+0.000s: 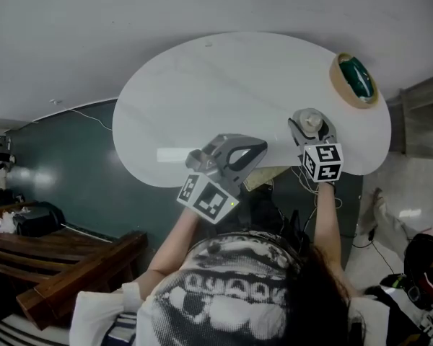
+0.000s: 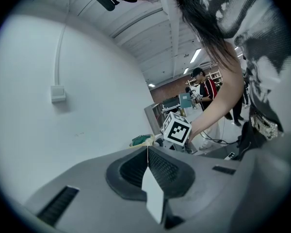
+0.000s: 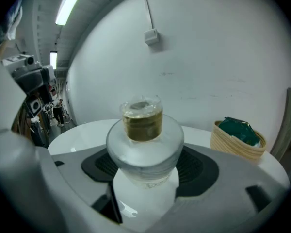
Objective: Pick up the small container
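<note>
The small container (image 3: pixel 144 141) is a frosted jar with a clear cap over something yellow-brown. It sits squeezed between the dark pads of my right gripper (image 3: pixel 145 166), lifted off the white oval table (image 3: pixel 82 132). In the head view the same container (image 1: pixel 310 122) shows inside the right gripper (image 1: pixel 311 126) near the table's right front edge. My left gripper (image 1: pixel 251 150) hovers at the table's front edge, to the left of the right one. In the left gripper view its jaws (image 2: pixel 148 161) stand closed on each other with nothing between them.
A round woven basket (image 1: pixel 353 80) holding a green packet (image 3: pixel 240 131) stands at the table's far right end. Behind the table is a white wall with a small box and cable (image 3: pixel 151 35). People stand in the room beyond (image 2: pixel 202 89). A wooden bench (image 1: pixel 50 265) is at lower left.
</note>
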The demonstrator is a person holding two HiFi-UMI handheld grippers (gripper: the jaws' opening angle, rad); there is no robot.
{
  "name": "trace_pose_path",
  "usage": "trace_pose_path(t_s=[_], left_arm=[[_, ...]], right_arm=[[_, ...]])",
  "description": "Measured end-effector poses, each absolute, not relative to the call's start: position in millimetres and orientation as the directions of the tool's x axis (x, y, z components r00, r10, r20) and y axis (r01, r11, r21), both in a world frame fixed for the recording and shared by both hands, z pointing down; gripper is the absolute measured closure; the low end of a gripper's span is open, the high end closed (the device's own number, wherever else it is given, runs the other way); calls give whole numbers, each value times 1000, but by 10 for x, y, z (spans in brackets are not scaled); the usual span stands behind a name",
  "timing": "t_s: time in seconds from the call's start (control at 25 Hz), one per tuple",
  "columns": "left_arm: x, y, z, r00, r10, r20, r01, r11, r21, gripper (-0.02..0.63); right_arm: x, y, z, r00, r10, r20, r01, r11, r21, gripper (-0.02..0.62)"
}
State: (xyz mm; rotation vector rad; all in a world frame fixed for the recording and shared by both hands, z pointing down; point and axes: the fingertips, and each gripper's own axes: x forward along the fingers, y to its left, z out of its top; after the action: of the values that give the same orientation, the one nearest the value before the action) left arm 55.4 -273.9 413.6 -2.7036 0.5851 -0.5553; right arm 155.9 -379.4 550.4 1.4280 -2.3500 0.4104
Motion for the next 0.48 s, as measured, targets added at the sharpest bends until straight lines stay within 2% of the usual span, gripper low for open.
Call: trace_pose_path(t_s=[0.24, 0.48], left_arm=[[490, -2774, 4112, 840, -460, 288, -336, -858, -388, 601], [417, -2767, 4097, 836, -470, 283, -346, -852, -392, 601]], right_arm=[[1392, -3594, 4993, -462, -806, 370, -878, 474, -65, 267], [1300, -3296, 4715, -475, -807, 352, -871, 487, -61, 267]])
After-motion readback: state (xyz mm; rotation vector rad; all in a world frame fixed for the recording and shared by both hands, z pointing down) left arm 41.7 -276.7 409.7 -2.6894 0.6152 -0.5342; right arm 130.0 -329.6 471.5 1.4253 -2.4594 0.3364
